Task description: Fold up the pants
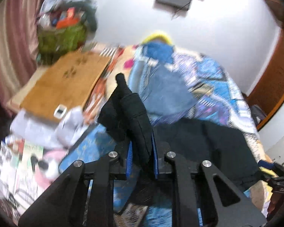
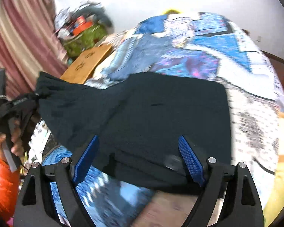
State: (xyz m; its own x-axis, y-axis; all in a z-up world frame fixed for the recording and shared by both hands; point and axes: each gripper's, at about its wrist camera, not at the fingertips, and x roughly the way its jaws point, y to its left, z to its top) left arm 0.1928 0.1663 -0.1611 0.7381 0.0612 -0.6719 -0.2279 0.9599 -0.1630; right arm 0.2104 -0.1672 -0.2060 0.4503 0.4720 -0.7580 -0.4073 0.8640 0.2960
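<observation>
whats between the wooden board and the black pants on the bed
In the right wrist view, blue jeans on the patterned bedspread lie between the board and the pants.

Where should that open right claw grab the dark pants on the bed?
Probably the near hem of the dark pants, coming from the bed's front edge. That edge lies flat between the open right gripper pads. The left gripper already pinches the left corner, lifted.
</observation>
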